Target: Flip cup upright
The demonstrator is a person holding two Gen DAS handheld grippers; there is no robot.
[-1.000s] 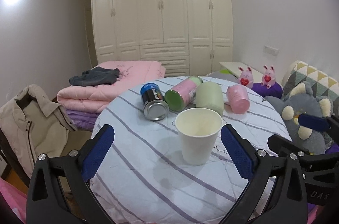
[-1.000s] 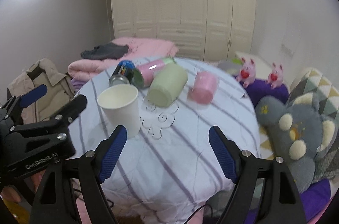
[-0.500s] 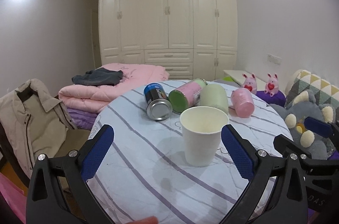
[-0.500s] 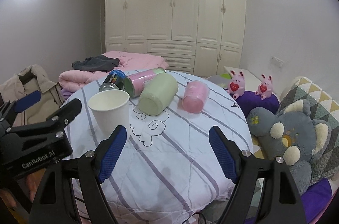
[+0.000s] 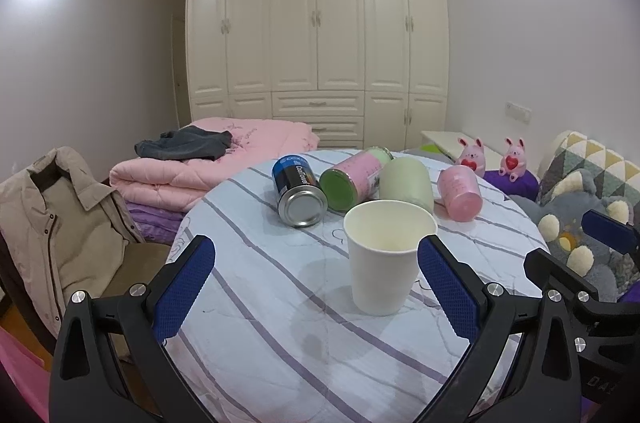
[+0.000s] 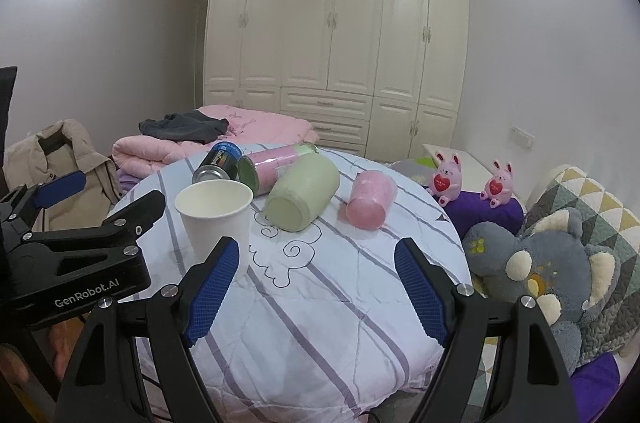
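**White paper cup standing mouth-up on the round table, both grippers released and clear of it.**

The white paper cup (image 5: 379, 259) stands upright on the striped tablecloth (image 5: 280, 335), in front of four containers that lie on their sides: a blue can (image 5: 298, 189), a pink-and-green canister (image 5: 354, 177), a pale green cup (image 5: 406, 183) and a pink cup (image 5: 460, 193). The left gripper (image 5: 316, 287) has its jaws spread wide and holds nothing; its right pad sits just beside the cup wall, and contact cannot be told. The right gripper (image 6: 318, 291) is likewise spread and empty, over bare cloth. The flip appears complete. To finish well, draw the left gripper straight back without brushing the light cup, which would tip easily.
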